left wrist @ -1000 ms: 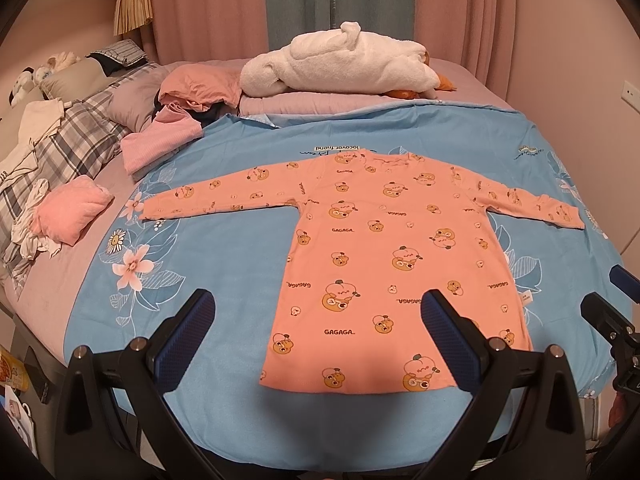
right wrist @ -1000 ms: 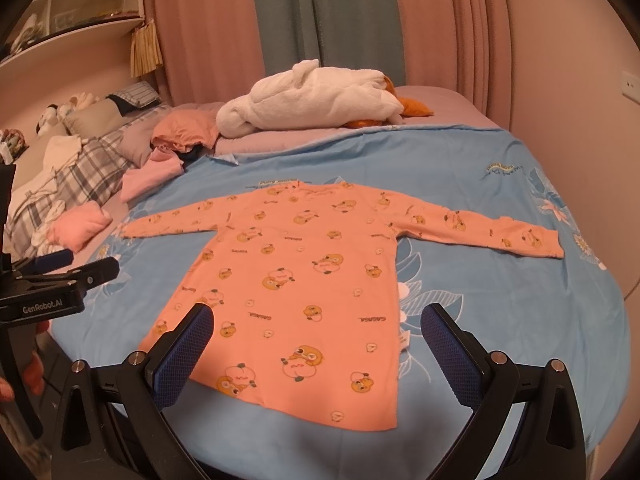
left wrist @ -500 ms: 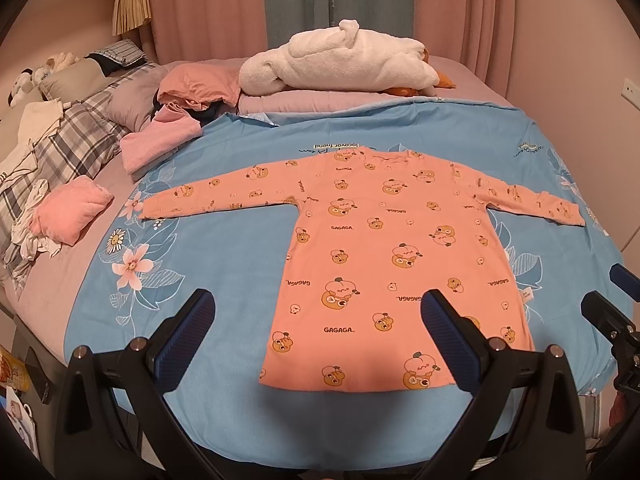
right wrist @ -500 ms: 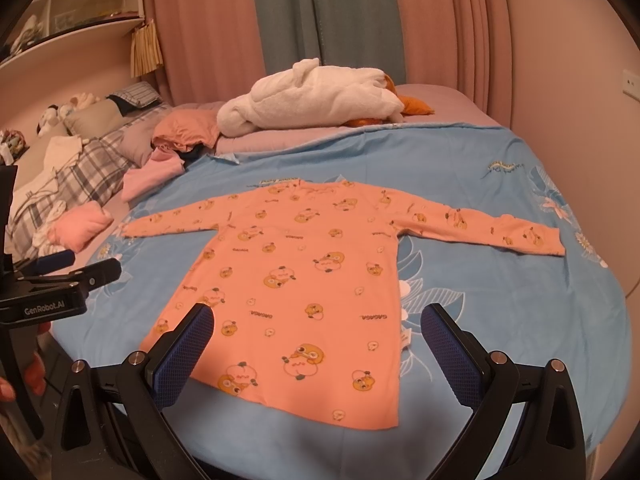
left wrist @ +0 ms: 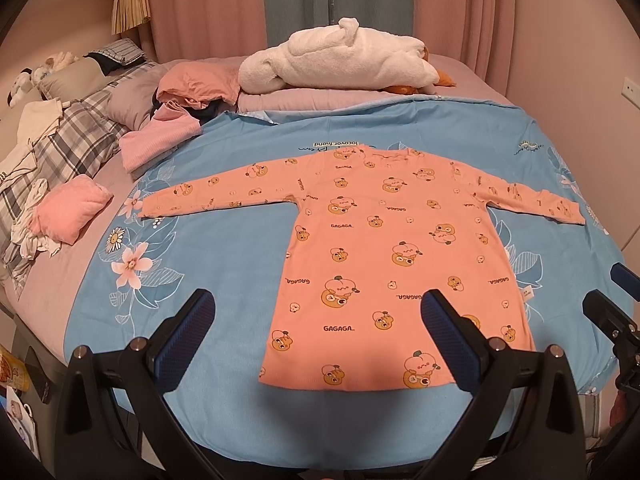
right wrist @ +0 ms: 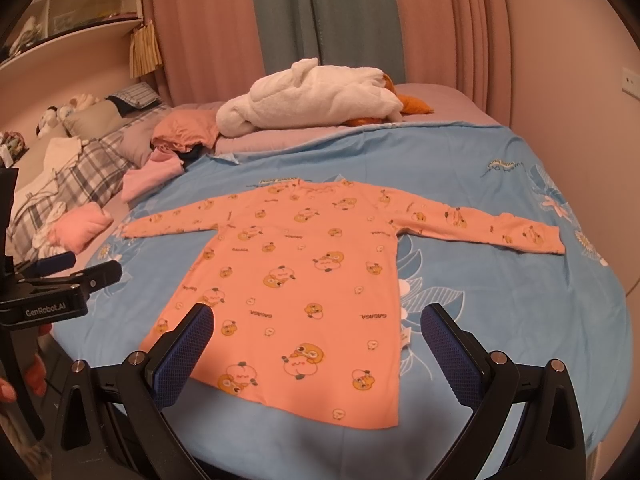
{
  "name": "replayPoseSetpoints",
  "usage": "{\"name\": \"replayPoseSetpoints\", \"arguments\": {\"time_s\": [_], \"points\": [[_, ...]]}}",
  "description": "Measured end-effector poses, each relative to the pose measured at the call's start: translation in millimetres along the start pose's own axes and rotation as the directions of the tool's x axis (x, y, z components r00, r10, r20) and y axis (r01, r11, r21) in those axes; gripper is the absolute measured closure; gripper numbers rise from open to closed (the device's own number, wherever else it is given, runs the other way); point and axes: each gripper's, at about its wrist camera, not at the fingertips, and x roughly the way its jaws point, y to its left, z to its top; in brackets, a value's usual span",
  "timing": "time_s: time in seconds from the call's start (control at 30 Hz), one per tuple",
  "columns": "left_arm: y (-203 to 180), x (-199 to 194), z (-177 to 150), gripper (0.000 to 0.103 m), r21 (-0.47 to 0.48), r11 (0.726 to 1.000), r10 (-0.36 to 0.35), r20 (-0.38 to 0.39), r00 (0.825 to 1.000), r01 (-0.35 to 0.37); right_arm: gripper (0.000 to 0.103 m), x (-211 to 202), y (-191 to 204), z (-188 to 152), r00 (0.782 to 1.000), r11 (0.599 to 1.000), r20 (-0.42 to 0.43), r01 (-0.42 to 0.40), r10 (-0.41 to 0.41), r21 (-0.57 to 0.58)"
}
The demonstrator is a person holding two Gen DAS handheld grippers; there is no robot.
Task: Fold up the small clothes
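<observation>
An orange long-sleeved child's top (left wrist: 392, 256) (right wrist: 296, 276) with cartoon prints lies flat on the blue floral bedcover (left wrist: 208, 248) (right wrist: 480, 300), both sleeves spread out sideways and the hem nearest me. My left gripper (left wrist: 318, 312) hovers open above the hem's left half, holding nothing. My right gripper (right wrist: 318, 324) is open too, above the hem, and empty. Each gripper shows at the edge of the other's view: the right one (left wrist: 616, 300) and the left one (right wrist: 68, 272).
A white plush blanket (left wrist: 340, 64) lies at the far end of the bed. Pink and salmon clothes (left wrist: 160, 140) and a folded pink piece (left wrist: 72, 212) sit to the left, beside plaid bedding (left wrist: 60, 148). Curtains (left wrist: 304, 4) hang behind; a wall is on the right.
Both views have shifted very slightly; the top and both open grippers stay where they were.
</observation>
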Motion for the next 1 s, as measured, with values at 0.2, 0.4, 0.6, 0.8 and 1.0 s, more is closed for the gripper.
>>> {"name": "replayPoseSetpoints", "arguments": {"time_s": [0.2, 0.4, 0.6, 0.8, 1.0], "points": [[-0.3, 3.5, -1.7, 0.0, 0.002, 1.0, 0.0, -0.006, 1.0, 0.0, 0.001, 0.3, 0.6, -0.5, 1.0, 1.0, -0.002, 0.0, 0.0, 0.001], [-1.9, 6.5, 0.1, 0.0, 0.005, 1.0, 0.001, -0.017, 1.0, 0.0, 0.001, 1.3, -0.4, -0.1, 1.0, 1.0, -0.002, 0.0, 0.0, 0.001], [-5.2, 14.0, 5.0, 0.0, 0.007, 1.0, -0.011, -0.034, 0.999, 0.011, 0.001, 4.3, 1.4, -3.9, 1.0, 1.0, -0.012, 0.002, -0.002, 0.017], [9.8, 51.7, 9.3, 0.0, -0.126, 0.98, -0.17, -0.115, 0.979, 0.156, 0.001, 28.6, -29.8, -11.2, 0.985, 0.972, 0.007, -0.169, 0.17, 0.162], [24.0, 102.5, -0.1, 0.0, -0.335, 0.893, -0.369, -0.162, 0.915, 0.3, 0.001, 76.0, -88.6, -46.1, 0.912, 0.791, 0.034, -0.373, 0.408, 0.485]]}}
